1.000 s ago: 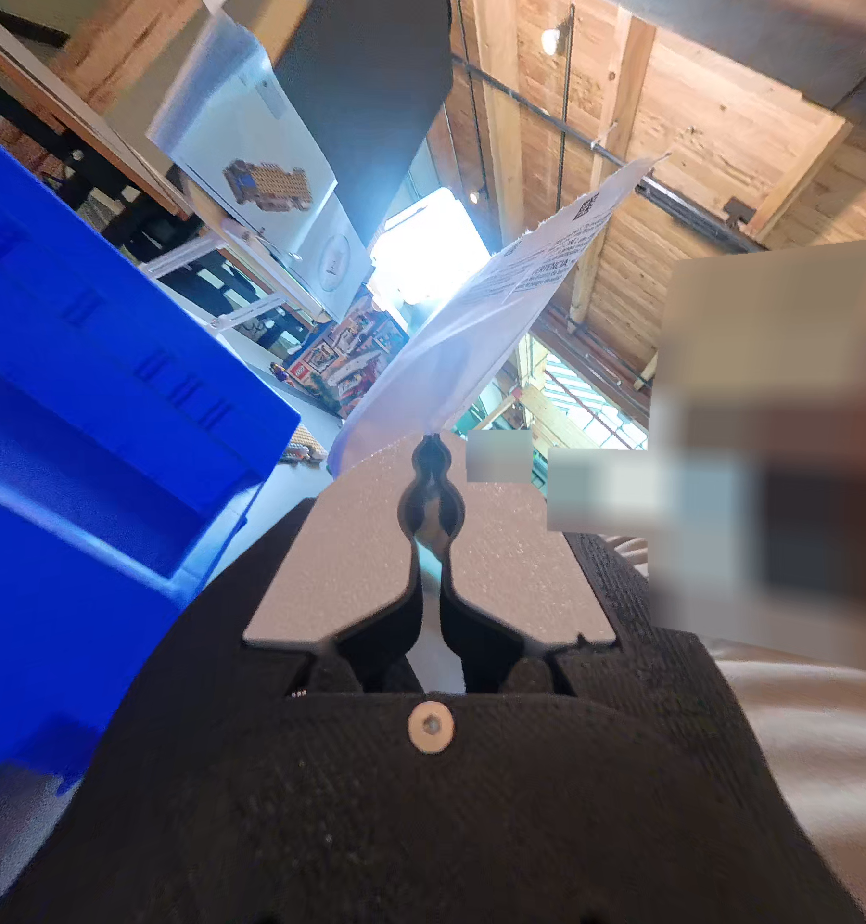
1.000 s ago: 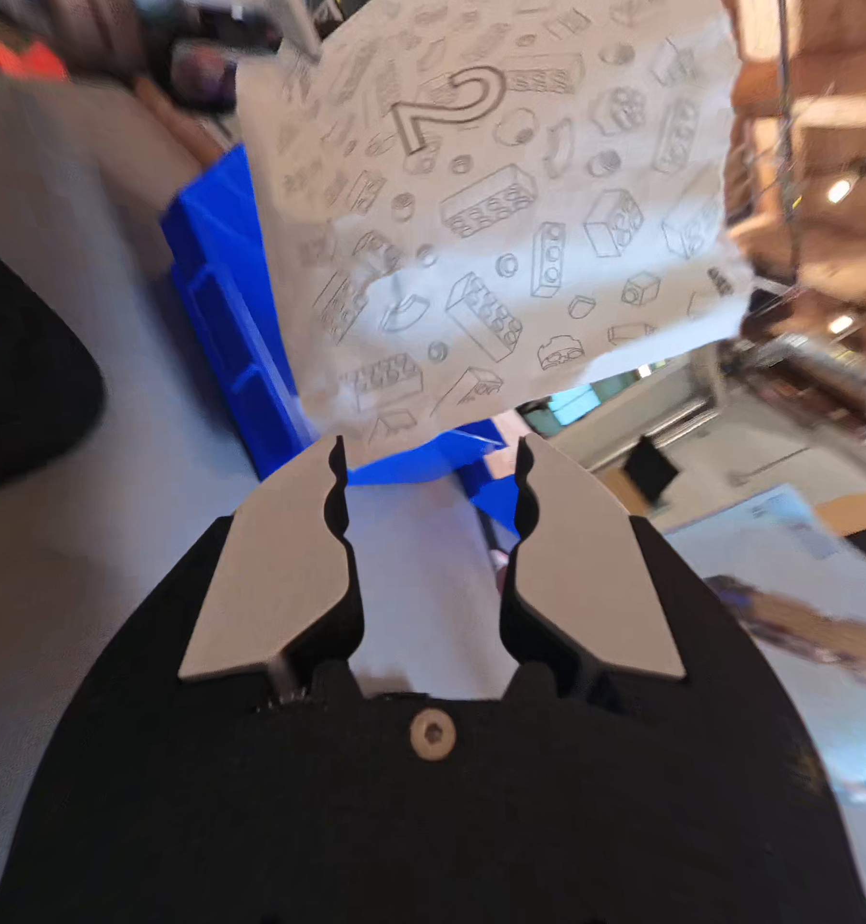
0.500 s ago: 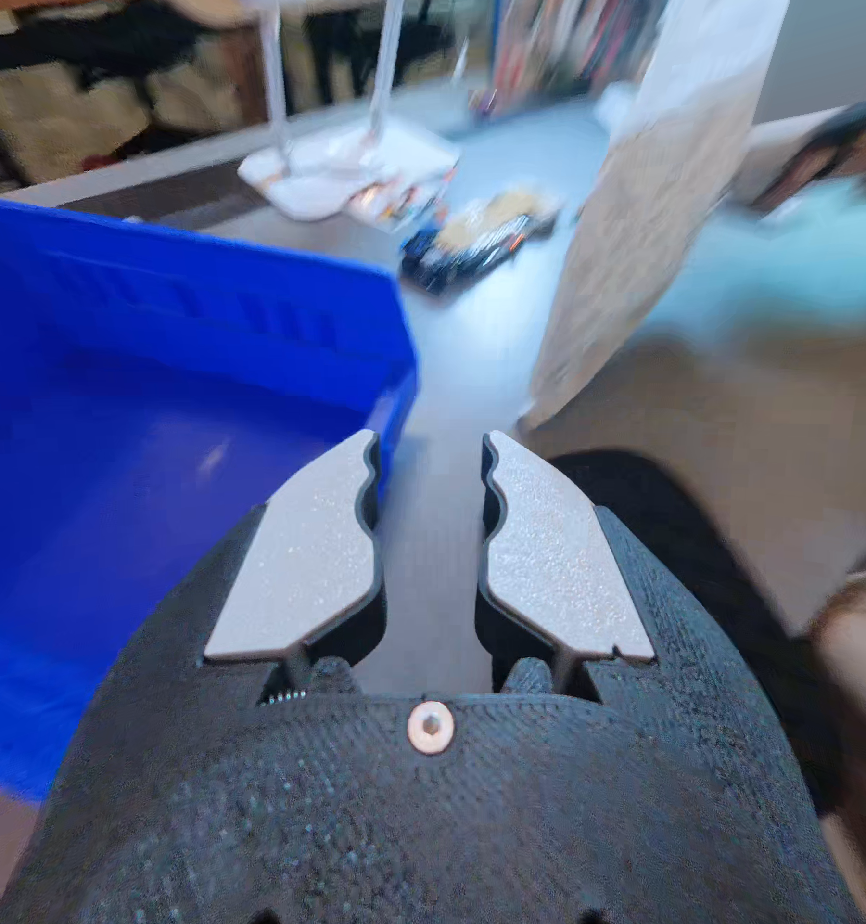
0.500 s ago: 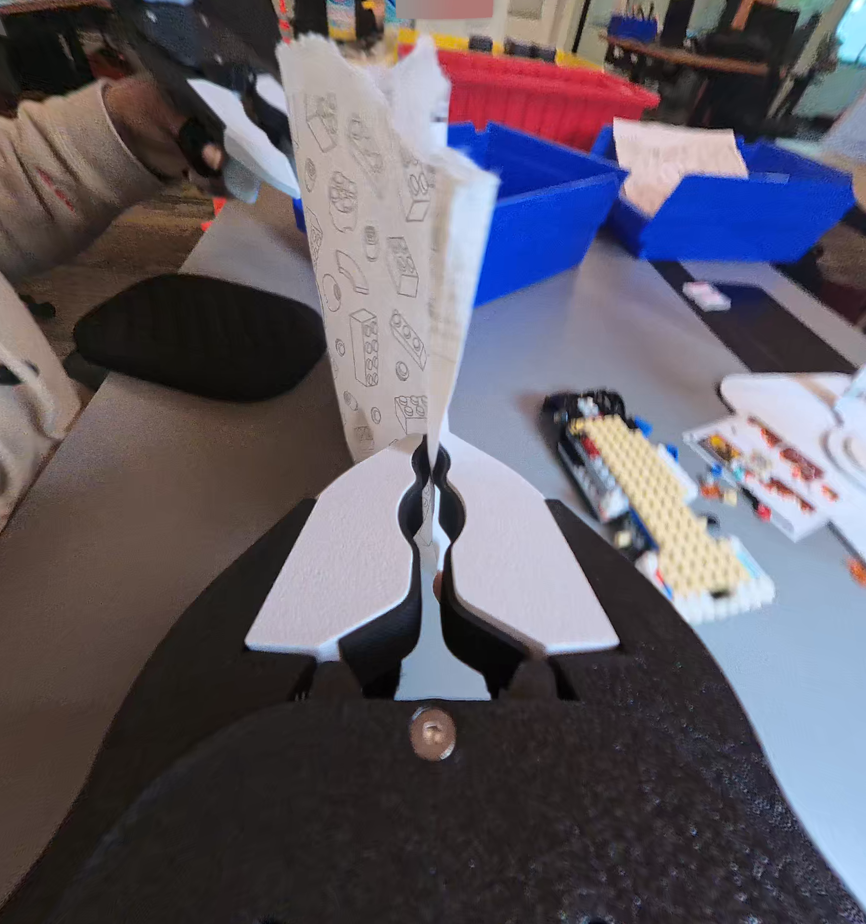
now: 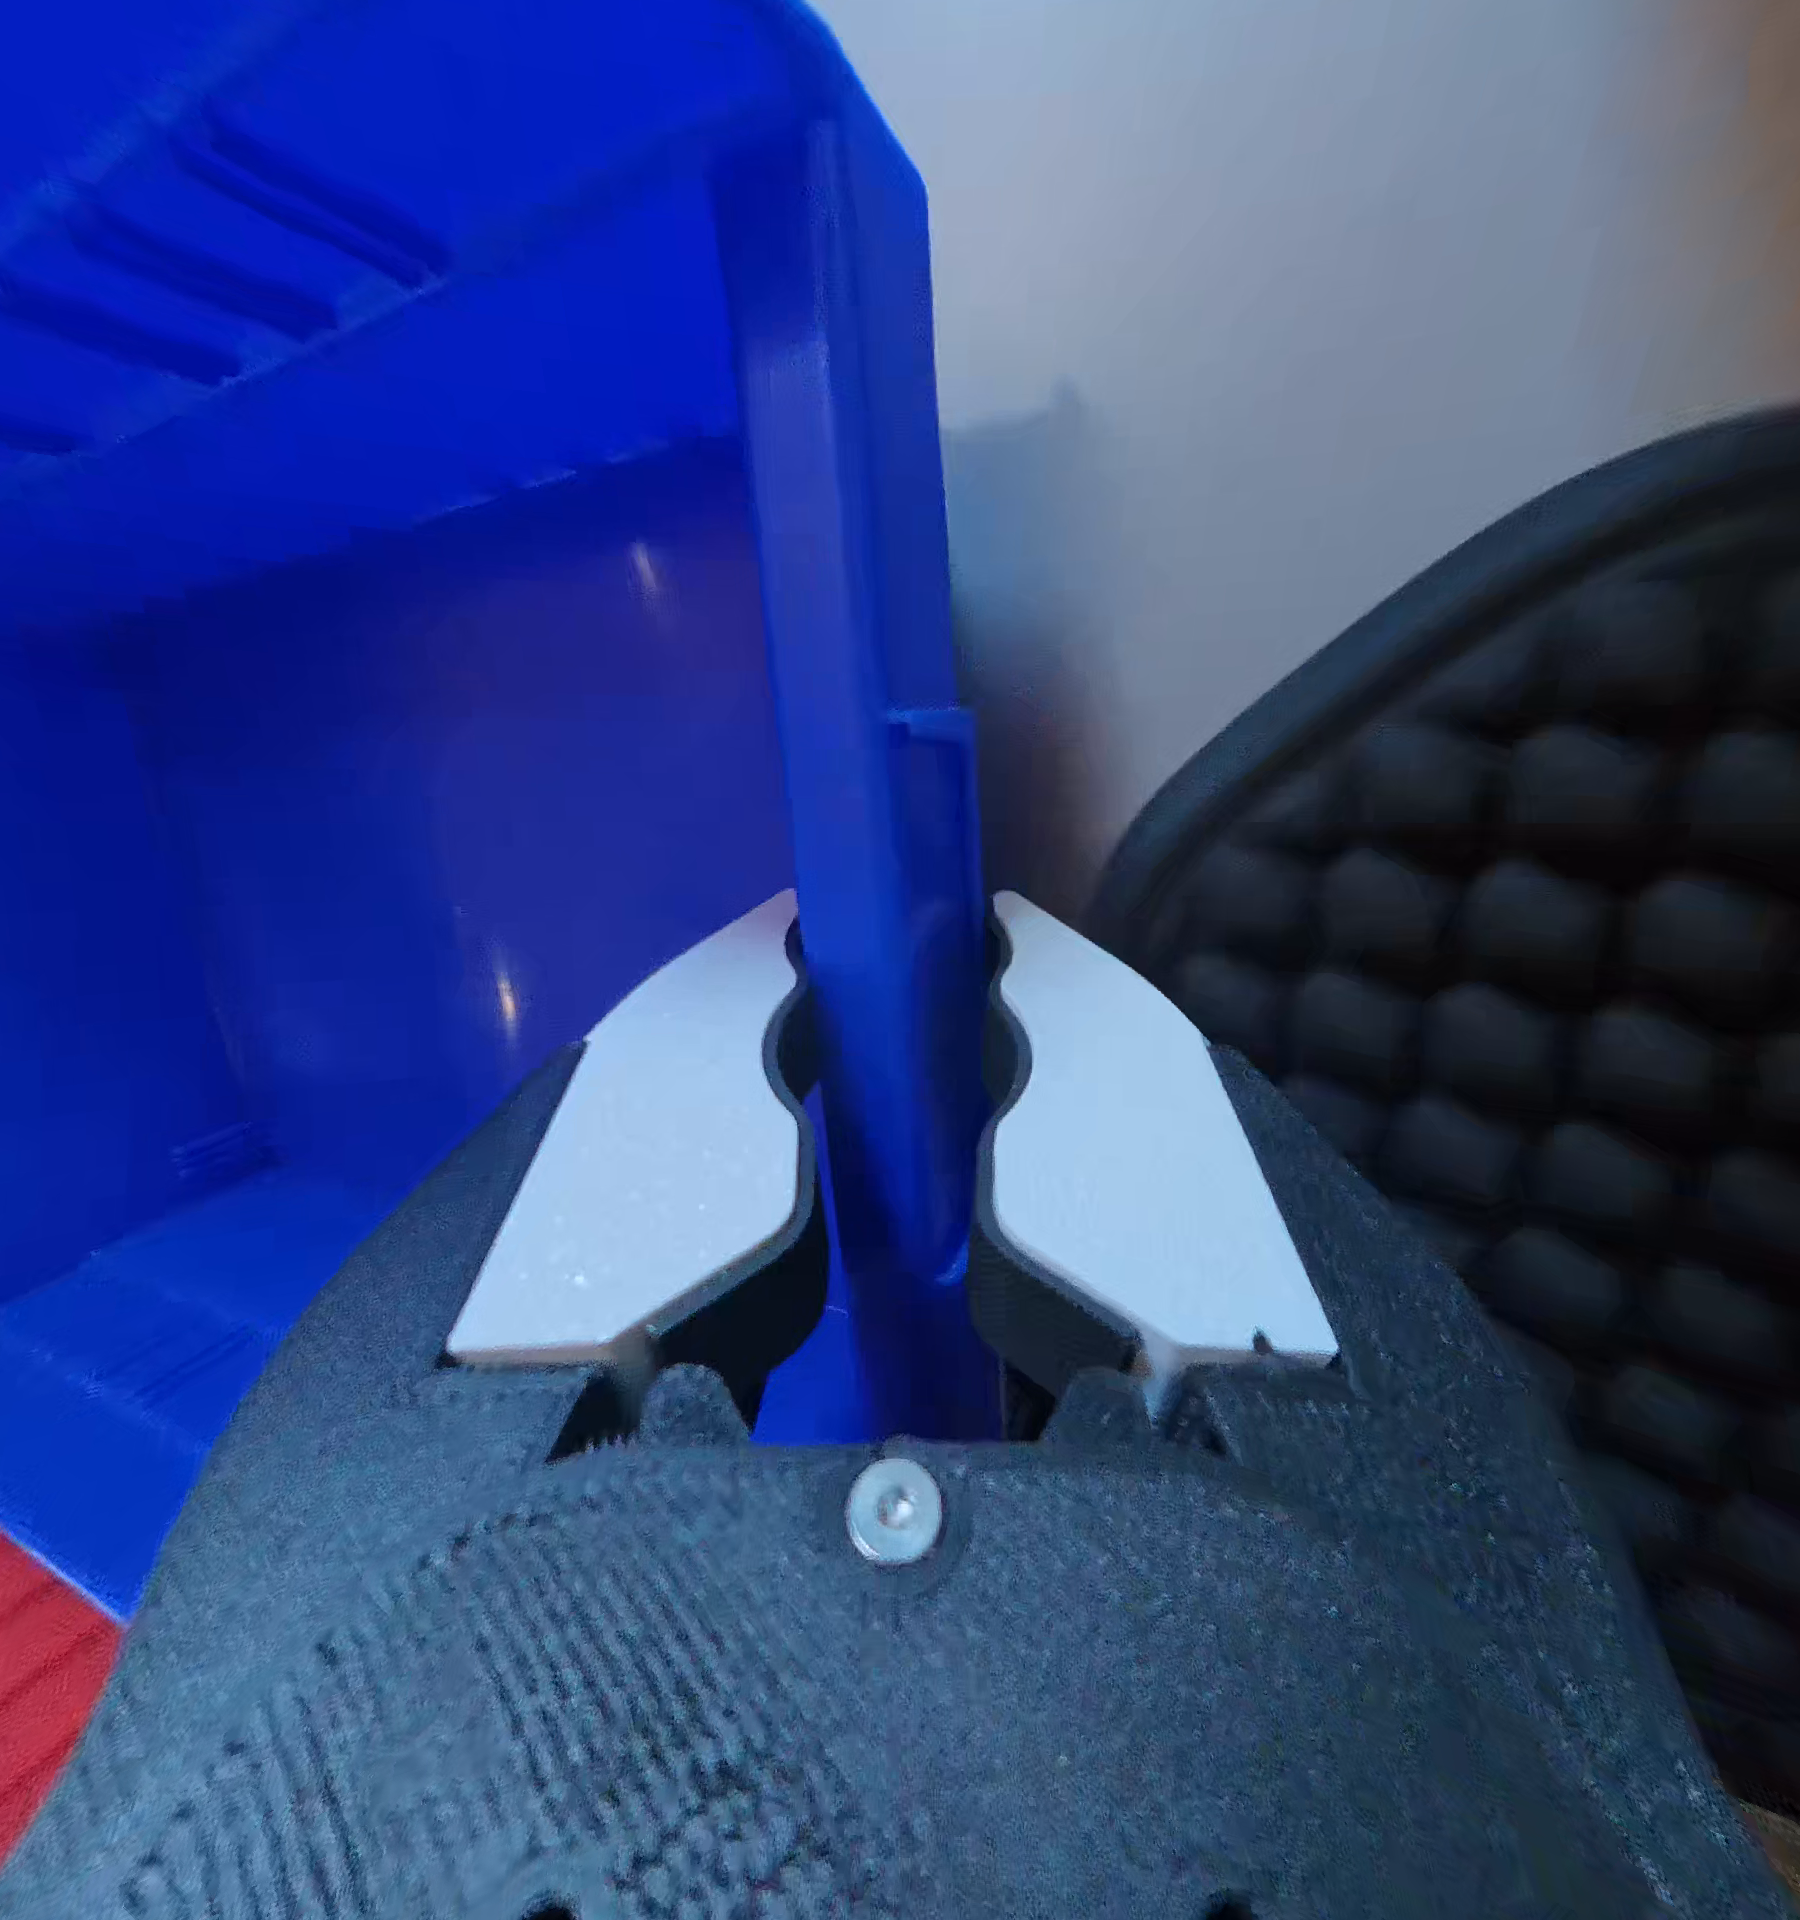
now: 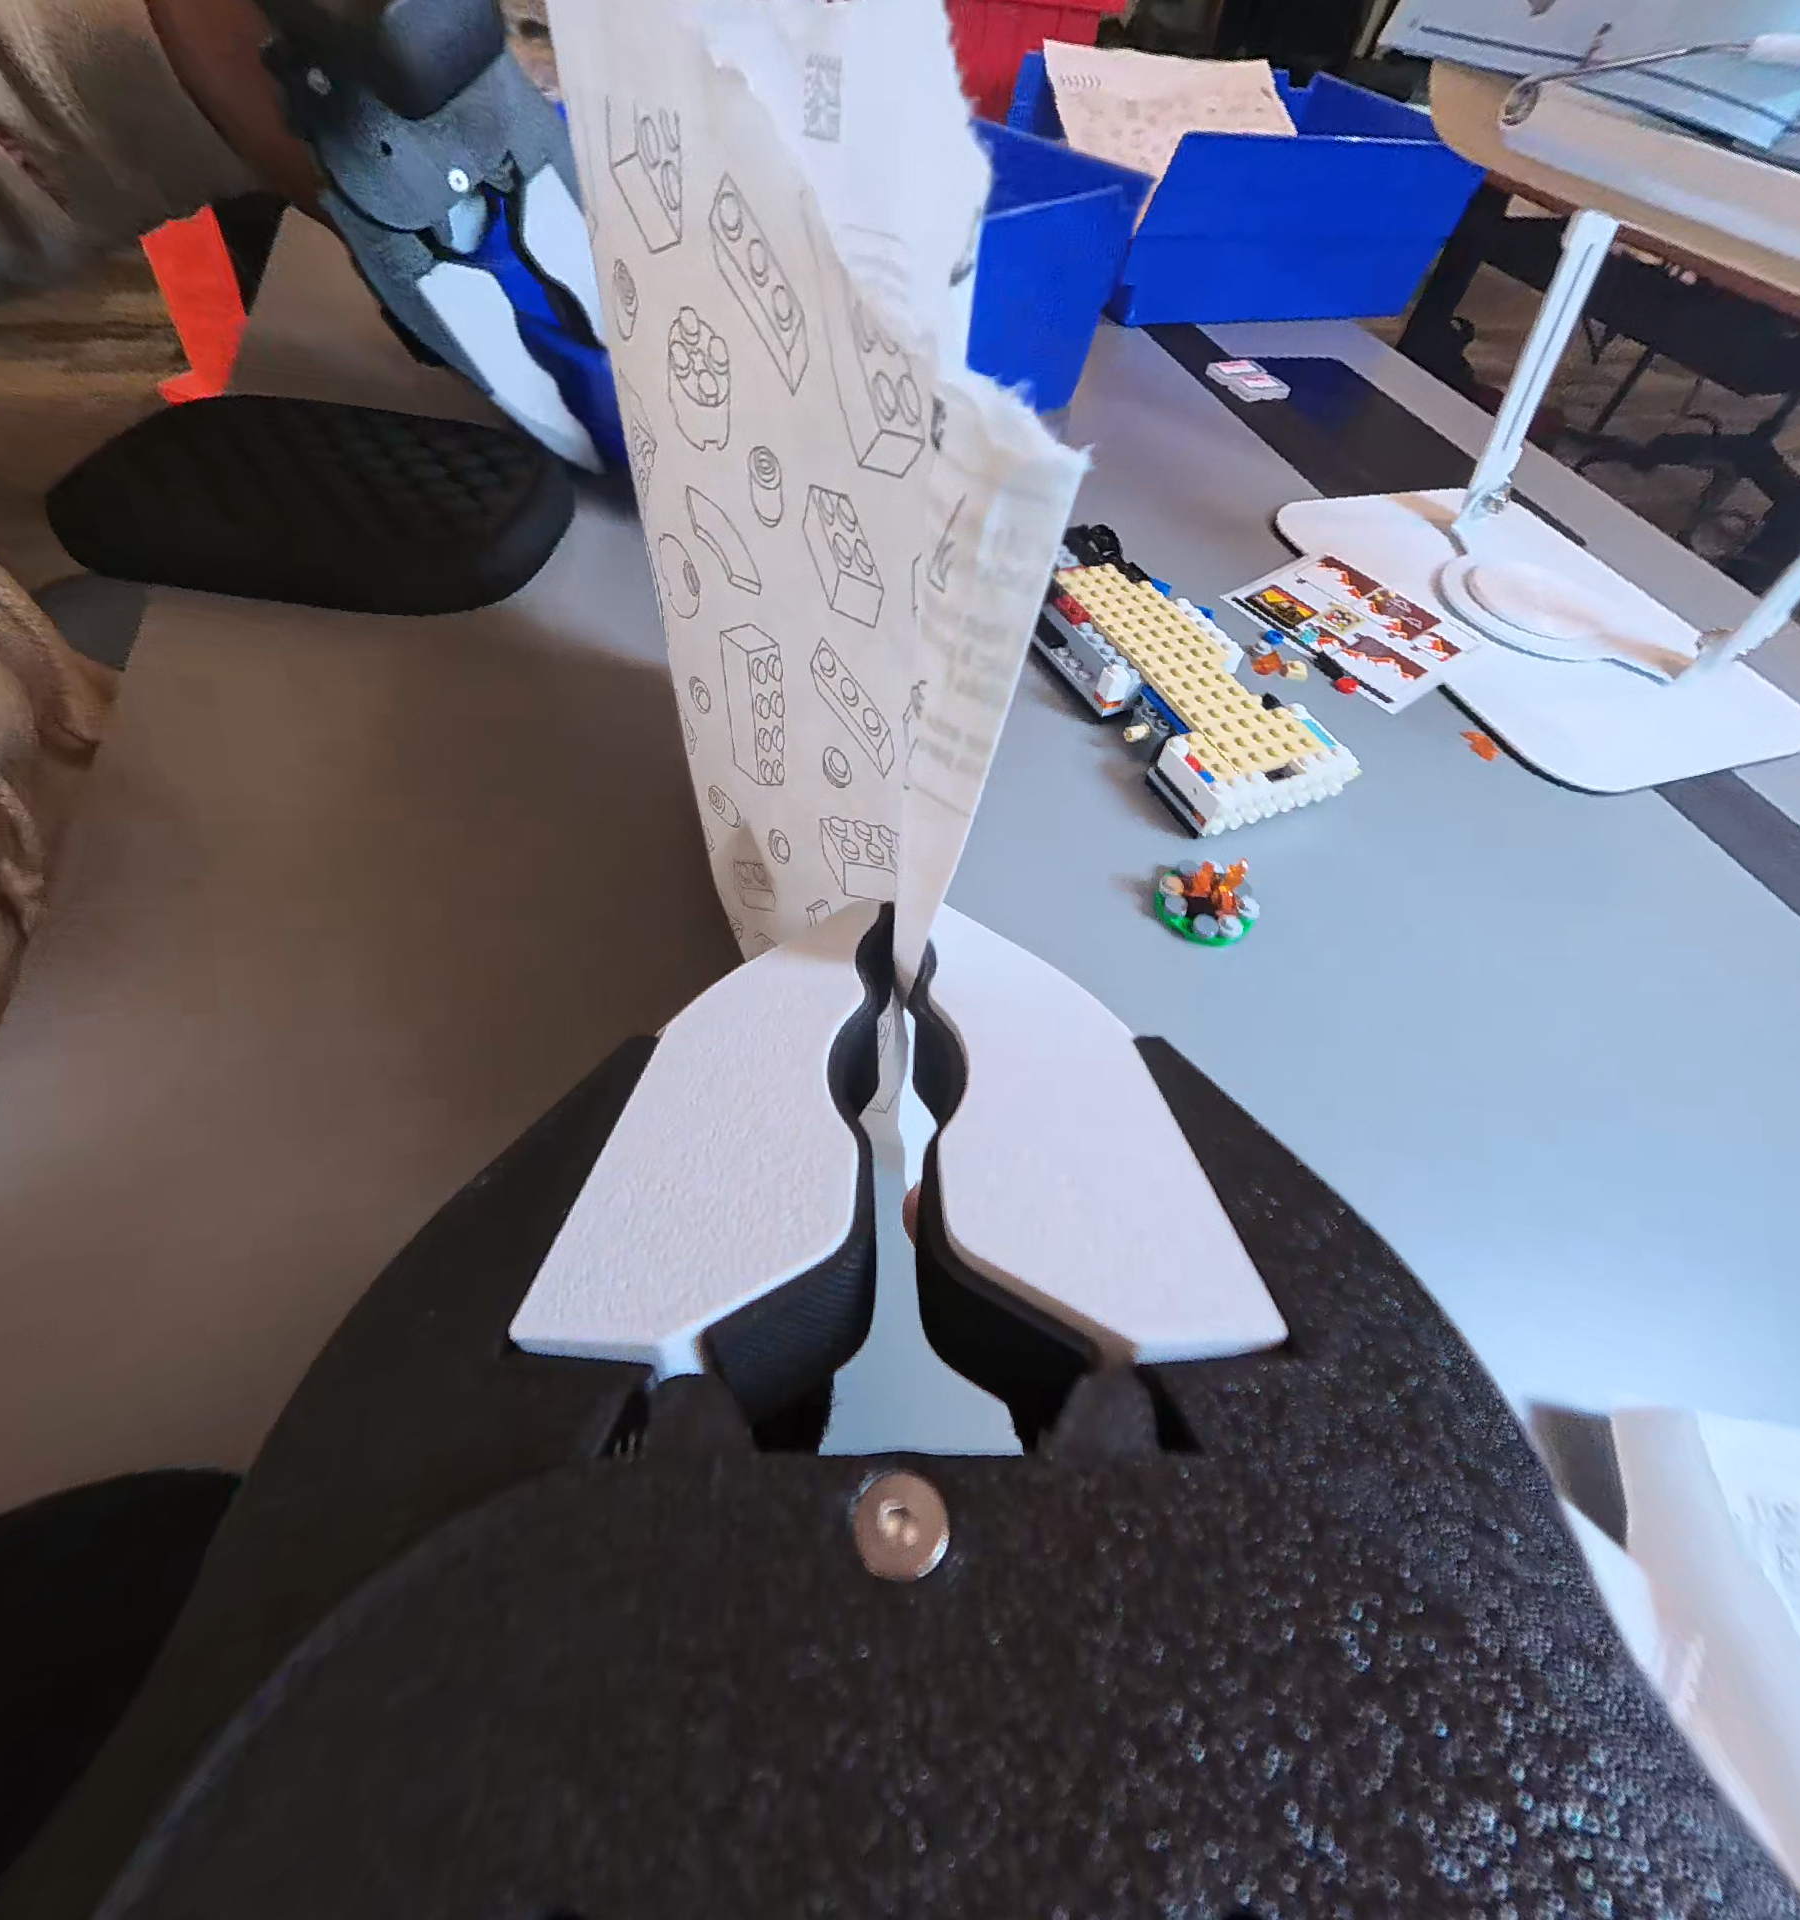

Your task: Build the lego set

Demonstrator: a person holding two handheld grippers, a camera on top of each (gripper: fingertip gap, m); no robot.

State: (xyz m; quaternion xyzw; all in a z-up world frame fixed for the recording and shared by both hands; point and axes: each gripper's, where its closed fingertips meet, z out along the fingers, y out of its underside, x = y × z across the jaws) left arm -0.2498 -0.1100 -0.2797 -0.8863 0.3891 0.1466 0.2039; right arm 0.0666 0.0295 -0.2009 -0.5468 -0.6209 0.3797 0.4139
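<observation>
**Paper bag in one gripper, blue bin wall in the other**

Paper, thin and torn at the top, is what the right gripper (image 6: 896, 961) holds: a pale paper bag (image 6: 771, 468) printed with line drawings of toy bricks. Both fingers are closed together on its lower corner, and the bag stands up from the fingertips, leaning a little to the left and folded along its length. To hold such a sheet well, I judge that the grip should stay on the doubled fold and not on the torn edge — the paper looks easy to rip further.

The left gripper (image 5: 896, 925) sits over the side wall of a blue bin (image 5: 854, 623). One finger is inside the bin and the other outside, and the wall fills the space between the two pads; they look pressed on it. The right wrist view shows the same gripper (image 6: 501, 312) at the near corner of that bin. A wall gripped so near to its corner can twist, so a straight pull along the desk seems safer than a lift.

Beside the bin lies a black bumpy pad (image 5: 1561, 1039), on the grey desk (image 6: 1447, 1039). Further out on the desk there are a tan and white brick model (image 6: 1197, 686), a small green round piece with orange parts (image 6: 1205, 902), a sticker sheet (image 6: 1353, 634) and the white base of a lamp stand (image 6: 1561, 634). More blue bins (image 6: 1291, 229) stand behind — one holds another printed paper.
</observation>
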